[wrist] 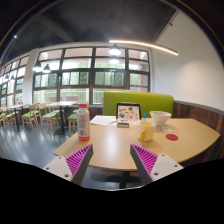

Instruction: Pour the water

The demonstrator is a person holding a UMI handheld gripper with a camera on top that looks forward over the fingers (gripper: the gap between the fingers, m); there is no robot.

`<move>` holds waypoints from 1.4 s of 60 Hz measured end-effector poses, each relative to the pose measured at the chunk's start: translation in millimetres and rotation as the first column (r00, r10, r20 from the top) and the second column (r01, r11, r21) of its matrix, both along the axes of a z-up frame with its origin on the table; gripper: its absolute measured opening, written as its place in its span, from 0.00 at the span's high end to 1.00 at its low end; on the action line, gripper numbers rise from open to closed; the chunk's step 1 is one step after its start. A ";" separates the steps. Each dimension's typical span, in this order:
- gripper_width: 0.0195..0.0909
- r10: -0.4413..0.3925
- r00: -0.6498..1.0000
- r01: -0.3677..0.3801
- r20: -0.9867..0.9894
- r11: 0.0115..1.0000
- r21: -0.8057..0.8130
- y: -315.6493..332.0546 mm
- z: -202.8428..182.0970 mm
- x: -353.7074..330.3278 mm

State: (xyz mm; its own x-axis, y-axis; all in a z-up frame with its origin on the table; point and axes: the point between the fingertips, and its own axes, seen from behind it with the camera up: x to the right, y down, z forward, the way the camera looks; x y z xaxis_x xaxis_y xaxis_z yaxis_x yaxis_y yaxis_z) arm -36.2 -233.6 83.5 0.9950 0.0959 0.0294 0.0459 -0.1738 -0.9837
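You're holding the jaws [111, 160] wide open and empty; the upright bottle [84, 121] is standing left of centre, far across the desk [110, 148].

Claw-mounted view, level toward table [112, 150]

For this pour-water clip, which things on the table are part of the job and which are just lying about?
Job:
- bottle with red cap, standing beyond the left finger
- white bowl, a likely place to pour
- gripper, open, holding nothing

Lying about:
- small red disc on the table
- yellow item, unclear what
- upright card
- green bench back
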 end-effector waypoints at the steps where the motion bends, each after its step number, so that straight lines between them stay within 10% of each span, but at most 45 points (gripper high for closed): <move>1: 0.10 0.001 1.000 -0.001 0.003 1.000 0.001 -2.7 1.3 -1.4; 30: 0.12 0.125 0.992 -0.124 0.004 0.985 0.122 91.9 20.9 -115.5; 46: 0.12 0.010 0.999 -0.014 0.037 0.995 0.099 213.3 17.1 -158.6; 49: 0.16 0.013 1.000 -0.015 0.021 0.996 0.092 229.3 16.6 -165.8; 52: 0.56 0.012 1.000 -0.013 0.013 0.997 0.078 240.6 14.2 -170.9; 66: 0.77 0.019 1.000 -0.021 0.017 0.994 0.107 263.3 13.8 -167.9; 84: 0.78 0.055 0.980 -0.043 -0.191 0.997 0.064 273.9 19.3 -147.8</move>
